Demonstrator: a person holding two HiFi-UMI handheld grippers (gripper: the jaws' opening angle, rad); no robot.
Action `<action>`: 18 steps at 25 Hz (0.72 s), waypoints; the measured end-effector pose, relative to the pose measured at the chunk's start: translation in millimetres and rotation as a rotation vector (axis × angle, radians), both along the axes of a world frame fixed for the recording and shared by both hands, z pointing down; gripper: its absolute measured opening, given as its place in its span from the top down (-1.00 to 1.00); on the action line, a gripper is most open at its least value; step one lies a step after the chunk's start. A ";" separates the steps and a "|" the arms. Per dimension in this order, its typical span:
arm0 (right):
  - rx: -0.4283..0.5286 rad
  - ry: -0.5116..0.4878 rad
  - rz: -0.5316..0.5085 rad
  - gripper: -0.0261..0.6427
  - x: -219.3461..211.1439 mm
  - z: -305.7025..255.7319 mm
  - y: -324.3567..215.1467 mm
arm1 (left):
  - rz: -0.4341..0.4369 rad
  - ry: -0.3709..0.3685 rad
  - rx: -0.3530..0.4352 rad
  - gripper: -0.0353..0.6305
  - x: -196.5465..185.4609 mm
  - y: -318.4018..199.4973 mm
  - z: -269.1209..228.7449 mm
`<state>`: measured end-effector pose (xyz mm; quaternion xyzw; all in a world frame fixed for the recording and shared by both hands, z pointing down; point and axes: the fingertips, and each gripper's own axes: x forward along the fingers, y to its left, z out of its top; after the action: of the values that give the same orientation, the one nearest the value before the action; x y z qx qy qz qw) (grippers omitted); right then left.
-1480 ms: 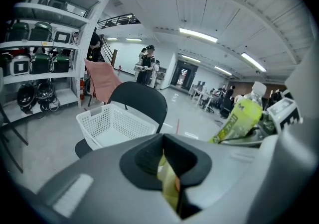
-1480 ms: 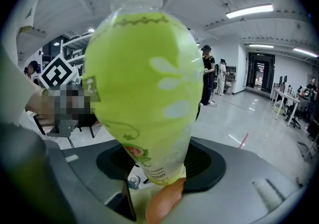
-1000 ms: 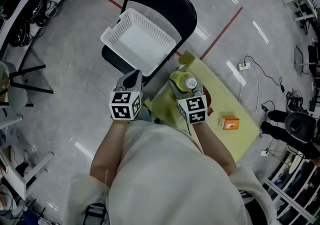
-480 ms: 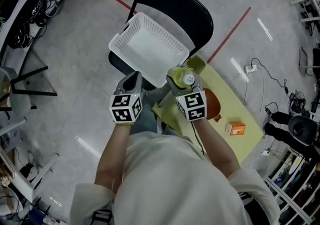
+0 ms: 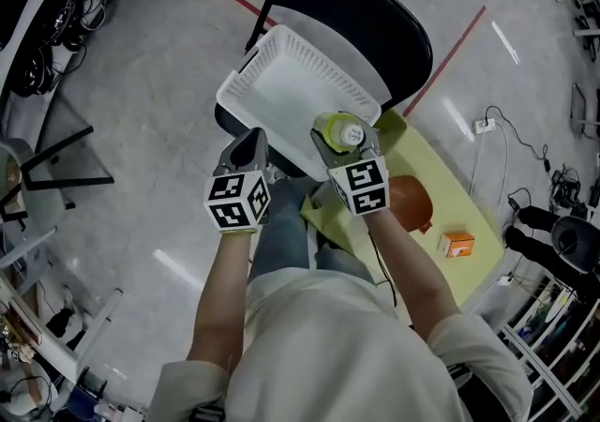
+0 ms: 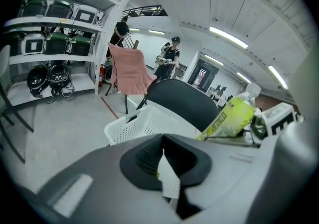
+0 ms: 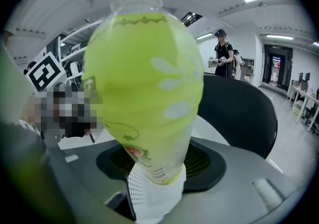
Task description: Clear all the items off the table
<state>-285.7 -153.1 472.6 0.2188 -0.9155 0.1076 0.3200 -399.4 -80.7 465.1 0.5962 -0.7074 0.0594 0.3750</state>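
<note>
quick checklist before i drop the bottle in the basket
1. right tool holds bottle: ok.
2. bottle over middle of basket: not ok, only at its near rim.
3. basket has room: ok, nothing shows in it.
4. left tool out of the way: ok, shut and empty.
5. basket steady on chair: cannot tell.
6. table cleared: not ok, box and brown item remain.
</note>
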 end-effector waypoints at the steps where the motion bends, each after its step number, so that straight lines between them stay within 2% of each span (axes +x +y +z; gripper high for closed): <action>1: -0.001 0.001 -0.002 0.13 -5.7 3.9 -3.5 | 0.003 0.000 -0.005 0.86 -4.1 -1.8 3.3; 18: -0.016 0.033 -0.010 0.13 -87.4 87.5 -53.7 | 0.010 0.007 -0.055 0.86 -52.4 -26.4 54.4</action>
<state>-373.1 -206.8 560.2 0.2133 -0.9103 0.1098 0.3373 -451.8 -107.1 519.5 0.5892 -0.7012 0.0788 0.3936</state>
